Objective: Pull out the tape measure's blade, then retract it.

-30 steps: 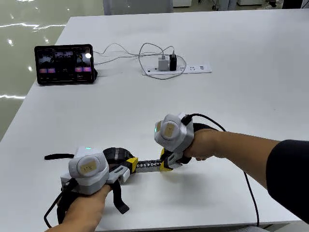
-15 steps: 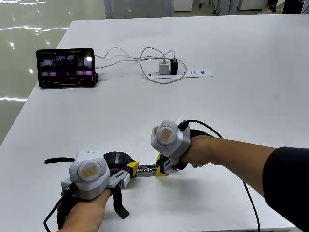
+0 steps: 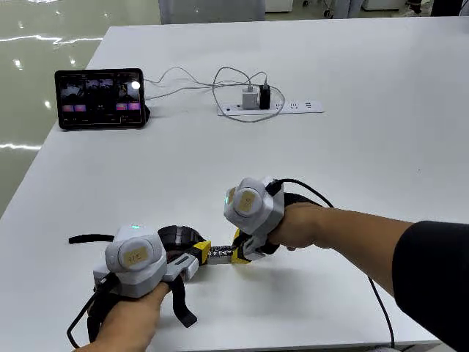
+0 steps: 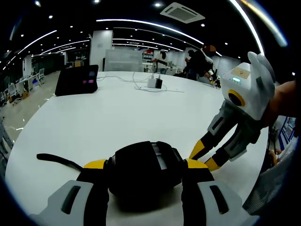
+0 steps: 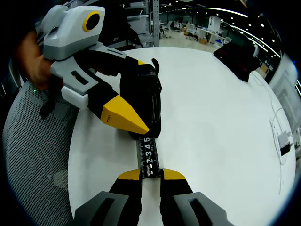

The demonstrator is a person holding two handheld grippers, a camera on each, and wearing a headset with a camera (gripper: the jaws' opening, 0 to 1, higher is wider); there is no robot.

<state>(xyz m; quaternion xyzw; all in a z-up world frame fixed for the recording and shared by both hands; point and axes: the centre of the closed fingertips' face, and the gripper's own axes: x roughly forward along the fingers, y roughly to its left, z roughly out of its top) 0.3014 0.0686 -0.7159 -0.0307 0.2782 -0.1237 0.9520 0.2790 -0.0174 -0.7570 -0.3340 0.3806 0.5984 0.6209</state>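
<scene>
White surface [image 3: 330,132], near edge. Left tool [image 4: 146,165] clamped on case [image 5: 146,101]. Right tool [image 5: 150,175] pinches blade [image 5: 148,153], only a short length out. Probably pull starting or retract ending. Next: hold case steady, keep blade straight.

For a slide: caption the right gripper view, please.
Right gripper pinching the short, numbered blade; left gripper clamping the black tape measure case on a white table.

From the head, forward and down over the table [image 3: 352,110], far enough back to take in the left gripper [image 3: 192,255], right gripper [image 3: 236,255] and tablet [image 3: 100,97]. From the left gripper, low and hard against the tape [image 4: 146,172], facing the tablet. From the right gripper, close along the blade [image 5: 148,157], facing the tape. Shared by all three: tape and table.
</scene>
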